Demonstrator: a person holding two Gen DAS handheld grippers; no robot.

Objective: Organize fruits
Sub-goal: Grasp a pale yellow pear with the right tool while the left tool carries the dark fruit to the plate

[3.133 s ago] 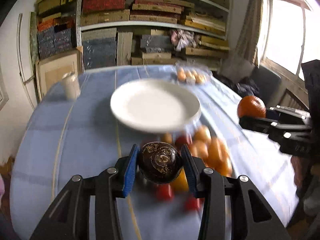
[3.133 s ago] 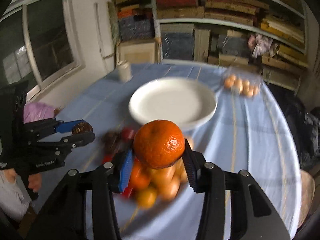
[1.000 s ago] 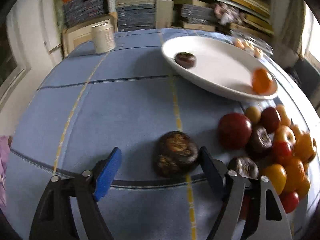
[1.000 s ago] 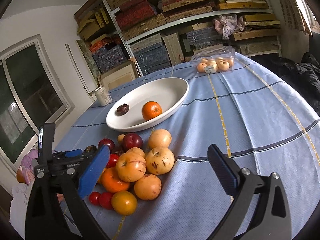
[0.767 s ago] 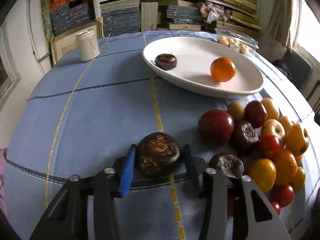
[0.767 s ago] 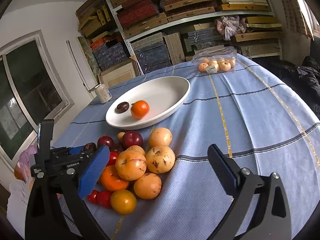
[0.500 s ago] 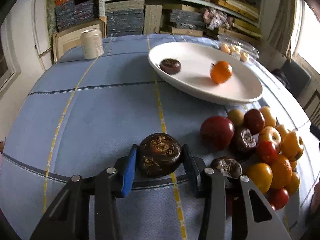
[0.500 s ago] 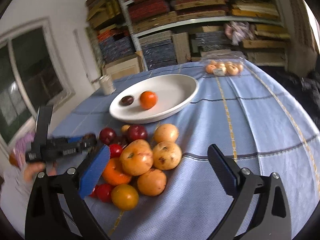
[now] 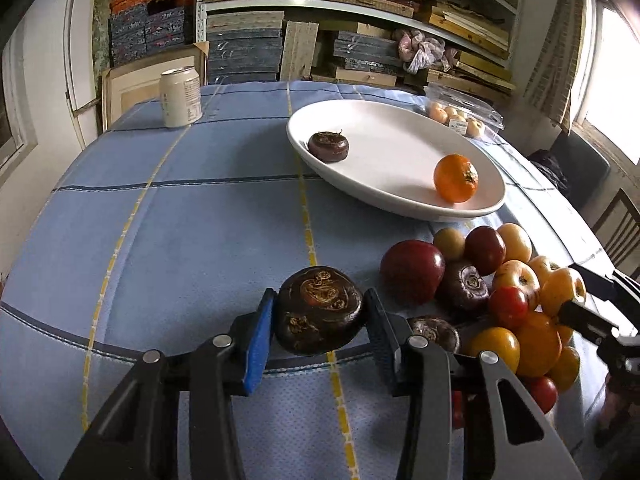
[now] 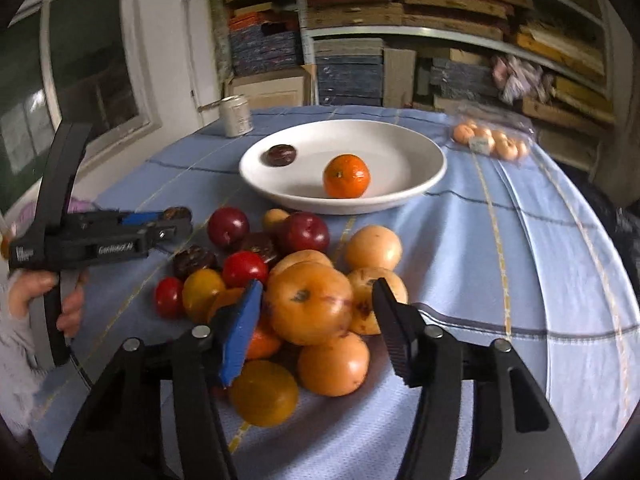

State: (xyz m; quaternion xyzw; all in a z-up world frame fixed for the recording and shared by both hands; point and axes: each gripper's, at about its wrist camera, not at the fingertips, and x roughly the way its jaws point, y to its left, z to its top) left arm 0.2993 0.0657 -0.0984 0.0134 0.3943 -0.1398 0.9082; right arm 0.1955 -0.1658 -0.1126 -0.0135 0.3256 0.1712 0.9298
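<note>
**Both grippers working at the fruit pile**

The dark brown water chestnut [image 9: 319, 315] is sitting clenched between the pads of the left gripper [image 9: 319, 322], just above the blue tablecloth [image 9: 192, 232]. The right gripper [image 10: 316, 320] is closing its jaws around a yellow-orange apple [image 10: 310, 307] on top of the fruit pile [image 10: 280, 280]; whether the pads are touching it, I cannot tell. Ahead of both grippers, the white plate [image 9: 392, 140] is holding a mandarin [image 9: 456, 178] and another water chestnut [image 9: 329, 146].
</note>
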